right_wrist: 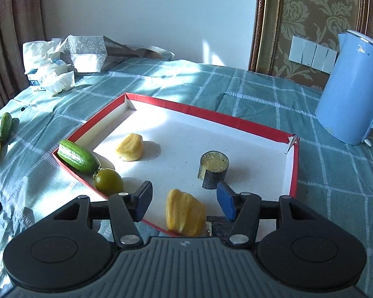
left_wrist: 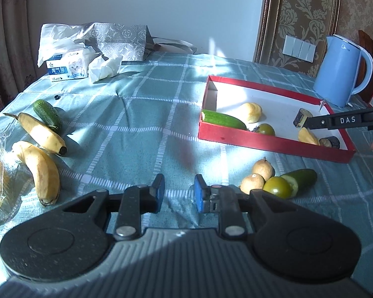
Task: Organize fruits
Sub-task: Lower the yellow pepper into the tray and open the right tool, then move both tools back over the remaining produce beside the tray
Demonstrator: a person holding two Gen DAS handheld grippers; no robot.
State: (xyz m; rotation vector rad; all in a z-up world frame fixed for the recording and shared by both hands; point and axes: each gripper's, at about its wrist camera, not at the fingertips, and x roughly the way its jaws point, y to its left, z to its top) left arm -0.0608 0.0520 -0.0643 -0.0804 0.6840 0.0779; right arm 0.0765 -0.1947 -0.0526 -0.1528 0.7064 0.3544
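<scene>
A red-rimmed box (right_wrist: 211, 114) holds a cucumber (right_wrist: 77, 156), a green tomato (right_wrist: 109, 182), a yellow fruit piece (right_wrist: 129, 147) and a dark eggplant chunk (right_wrist: 214, 170). My right gripper (right_wrist: 185, 202) is open over the box's near edge. A second yellow piece (right_wrist: 184, 213) lies between its pads without touching them. My left gripper (left_wrist: 179, 195) hovers over the cloth with its jaws drawn close and nothing between them. To its right lie two small tan fruits (left_wrist: 262, 168), a green tomato (left_wrist: 277, 186) and a cut cucumber (left_wrist: 302, 178). Two bananas (left_wrist: 42, 134) and a cucumber (left_wrist: 47, 115) lie at the left.
A blue kettle (right_wrist: 355, 89) stands right of the box. A tissue box (left_wrist: 67, 67), crumpled tissues and a grey bag (left_wrist: 119, 39) sit at the back left. Clear plastic packaging (left_wrist: 10, 193) with yellow fruit lies at the left edge. A hand shows at the right edge of the left wrist view.
</scene>
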